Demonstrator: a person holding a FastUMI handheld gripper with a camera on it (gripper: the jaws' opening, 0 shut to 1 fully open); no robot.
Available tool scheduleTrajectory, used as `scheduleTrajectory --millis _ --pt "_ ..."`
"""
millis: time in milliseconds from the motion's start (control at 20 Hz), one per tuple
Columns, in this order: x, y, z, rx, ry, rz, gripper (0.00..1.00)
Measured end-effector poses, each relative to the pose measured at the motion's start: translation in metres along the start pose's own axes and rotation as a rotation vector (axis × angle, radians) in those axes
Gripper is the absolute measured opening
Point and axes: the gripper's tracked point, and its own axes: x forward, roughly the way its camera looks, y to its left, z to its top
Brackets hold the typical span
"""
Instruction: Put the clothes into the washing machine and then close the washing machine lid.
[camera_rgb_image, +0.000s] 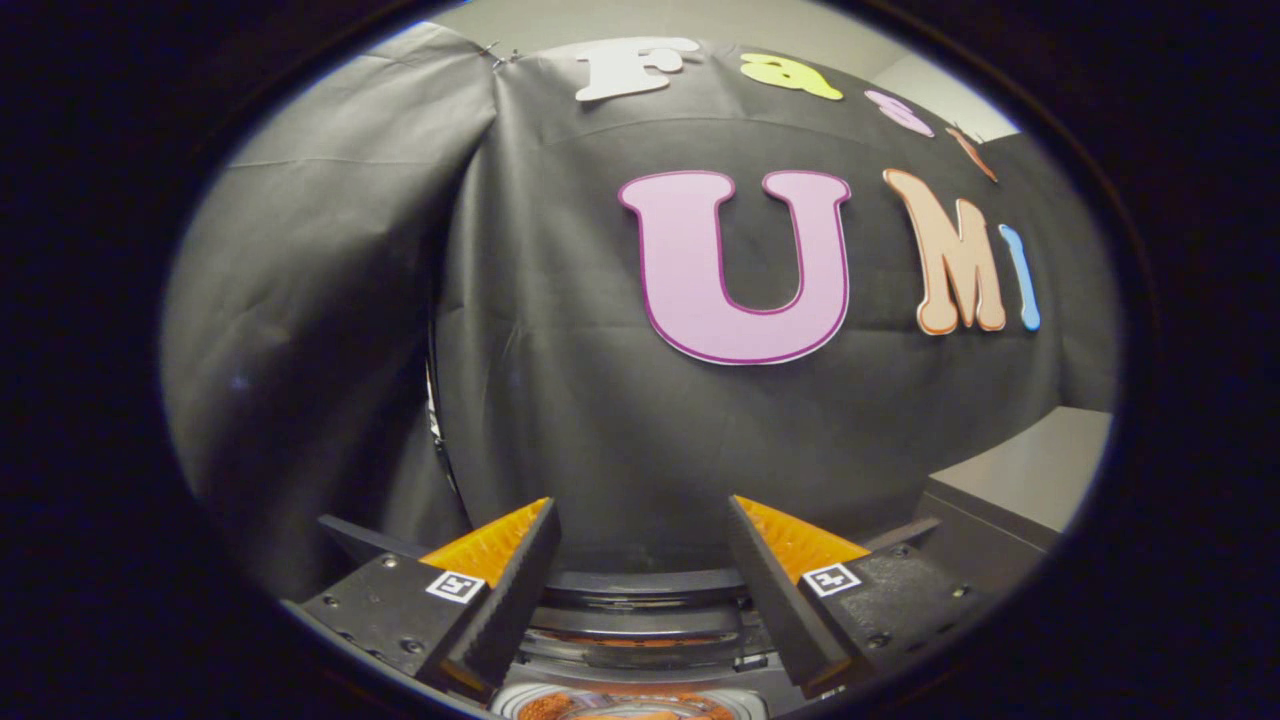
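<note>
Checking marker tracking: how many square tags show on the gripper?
2: one tag on the left finger's base, one tag on the right's. The gripper is open; others may be hidden.

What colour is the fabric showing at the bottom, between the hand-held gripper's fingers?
Orange, a speckled rusty tone, in the gripper view: the fabric lies below the open hand-held gripper.

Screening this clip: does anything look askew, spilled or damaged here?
Nothing stands out. The gripper is open and empty, facing the black cloth wall; something orange sits low between its fingers, too cropped to identify.
</note>
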Motion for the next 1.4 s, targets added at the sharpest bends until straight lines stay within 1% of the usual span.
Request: scheduleTrajectory --millis 900,1400 --pt "-0.032 0.002 -0.007 0.000 -0.018 0.009 0.99" --pt "-0.040 0.003 -0.009 0.002 -0.038 0.020 0.99"
